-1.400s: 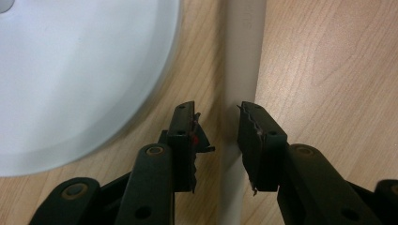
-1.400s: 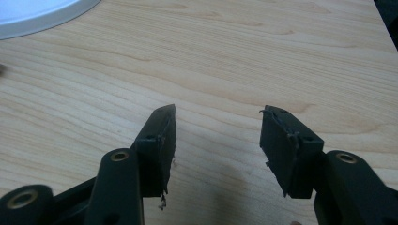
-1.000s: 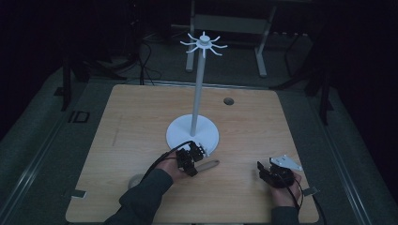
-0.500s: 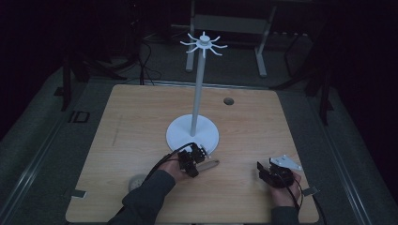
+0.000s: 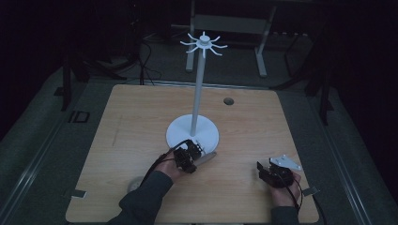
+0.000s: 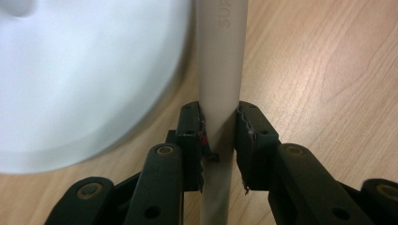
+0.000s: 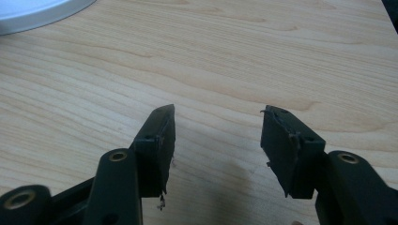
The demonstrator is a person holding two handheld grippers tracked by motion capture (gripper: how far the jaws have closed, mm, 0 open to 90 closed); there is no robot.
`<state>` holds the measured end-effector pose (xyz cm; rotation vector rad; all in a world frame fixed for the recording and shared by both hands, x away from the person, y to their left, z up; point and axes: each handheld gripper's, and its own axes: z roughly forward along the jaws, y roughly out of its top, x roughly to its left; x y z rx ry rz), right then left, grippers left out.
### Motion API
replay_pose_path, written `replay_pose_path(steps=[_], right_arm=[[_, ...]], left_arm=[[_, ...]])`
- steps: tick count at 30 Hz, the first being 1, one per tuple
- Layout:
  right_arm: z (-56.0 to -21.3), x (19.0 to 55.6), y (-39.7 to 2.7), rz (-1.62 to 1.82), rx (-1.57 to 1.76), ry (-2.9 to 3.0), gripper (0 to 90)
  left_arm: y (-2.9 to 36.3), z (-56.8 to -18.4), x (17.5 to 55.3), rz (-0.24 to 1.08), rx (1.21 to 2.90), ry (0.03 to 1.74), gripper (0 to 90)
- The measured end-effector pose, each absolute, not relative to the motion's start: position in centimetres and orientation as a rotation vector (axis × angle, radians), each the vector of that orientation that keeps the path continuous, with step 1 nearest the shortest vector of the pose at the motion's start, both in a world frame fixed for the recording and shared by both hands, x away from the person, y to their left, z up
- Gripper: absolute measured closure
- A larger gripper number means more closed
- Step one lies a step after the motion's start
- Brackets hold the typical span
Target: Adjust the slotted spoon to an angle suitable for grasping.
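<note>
A pale beige rod (image 6: pixel 219 70) lies on the wooden table (image 5: pixel 141 122) beside the round base (image 5: pixel 206 136) of a tall white stand (image 5: pixel 197 93) with hooked arms at its top. My left gripper (image 6: pixel 219 110) is shut on the rod. Its jaws have just been closing, and both pads now press the rod's sides. From above, the left gripper (image 5: pixel 193 151) sits at the base's near edge, and the rod (image 5: pixel 209 157) sticks out to its right. My right gripper (image 7: pixel 218 112) is open over bare wood, with nothing between its fingers. It rests near the table's front right (image 5: pixel 264 171).
The stand's white base (image 6: pixel 84 70) lies close on the left of the held rod, and a sliver of the base (image 7: pixel 33 11) shows far off from the right gripper. A small round hole (image 5: pixel 228 101) sits at the table's back. A faint round mark (image 5: pixel 136 182) lies by my left forearm.
Both hands stay where they were. The left forearm has shifted only slightly.
</note>
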<state>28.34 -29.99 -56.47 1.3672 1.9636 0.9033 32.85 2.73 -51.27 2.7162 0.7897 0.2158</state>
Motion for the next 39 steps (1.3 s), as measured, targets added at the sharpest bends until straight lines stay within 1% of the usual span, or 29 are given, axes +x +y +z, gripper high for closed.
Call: replay_pose_path(steps=[7,15,20,27,39], right_arm=[[-56.5,28.4,-29.9,0.901,1.365,1.967,44.7],[-56.6,28.4,-29.9,0.899,1.36,1.97,44.6],[-56.6,28.4,-29.9,0.897,1.359,1.97,44.6],[-56.6,28.4,-29.8,0.897,1.364,1.97,44.5],[-56.6,28.4,-29.9,0.892,1.362,1.97,44.4]], left_arm=[[3.8,-49.4,32.4,0.304,2.592,0.839,73.0],[4.6,-47.7,32.0,0.435,2.465,0.897,73.0],[4.8,-46.7,31.6,0.521,2.412,0.909,73.1],[5.2,-45.7,31.0,0.61,2.305,0.923,73.1],[6.1,-44.0,30.5,0.707,2.153,0.953,73.1]])
